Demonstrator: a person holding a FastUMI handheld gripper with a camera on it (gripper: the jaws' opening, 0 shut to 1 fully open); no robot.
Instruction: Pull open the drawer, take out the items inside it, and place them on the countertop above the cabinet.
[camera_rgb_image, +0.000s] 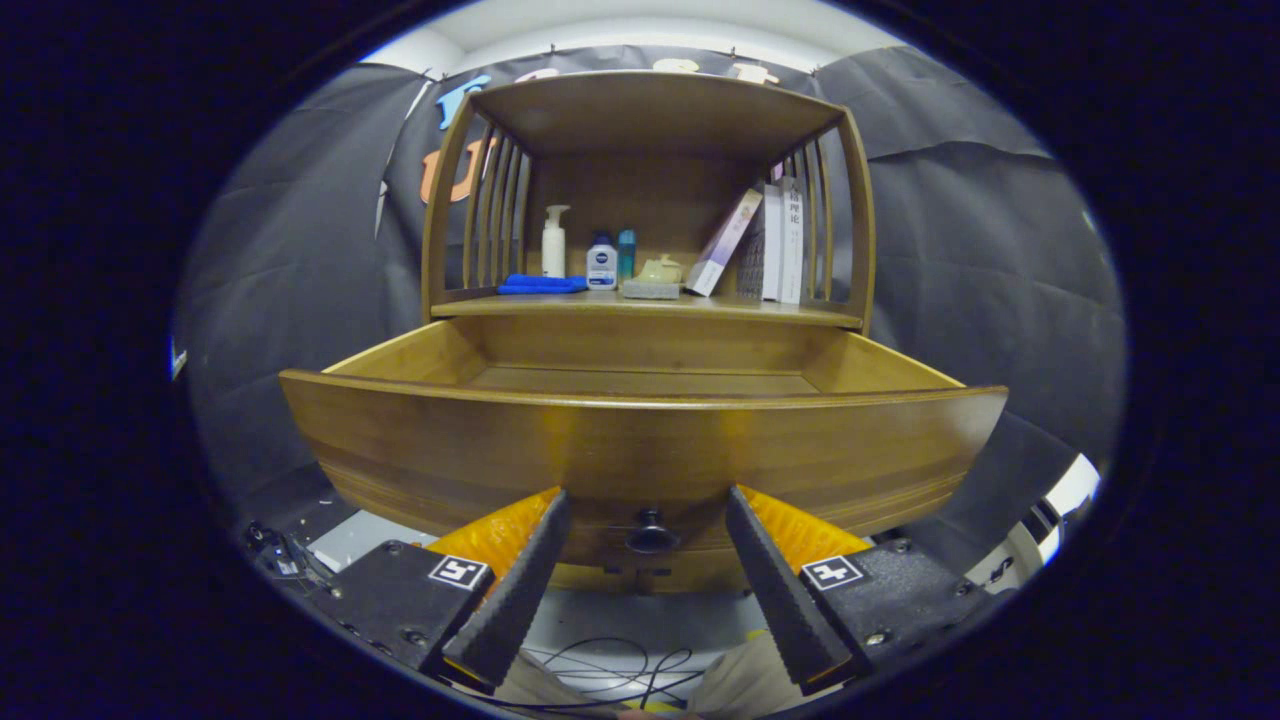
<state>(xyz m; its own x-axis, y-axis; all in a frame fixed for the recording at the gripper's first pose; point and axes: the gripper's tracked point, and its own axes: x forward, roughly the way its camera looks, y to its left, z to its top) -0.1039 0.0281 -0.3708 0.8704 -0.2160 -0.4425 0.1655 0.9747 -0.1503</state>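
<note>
Spread apart and grasping nothing, the claw (648, 505) is seen with the knob (651, 532) between its fingers on the near front of the pulled-out drawer (640, 440), beyond which bottles (553, 241) and books (782, 242) are ranged on the countertop (700, 306).

Leaning books (775, 245); cables (620, 672) on the floor

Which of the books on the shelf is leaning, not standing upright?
The pale book at the row's near end, beside the small teapot, leans against the upright books.
</note>
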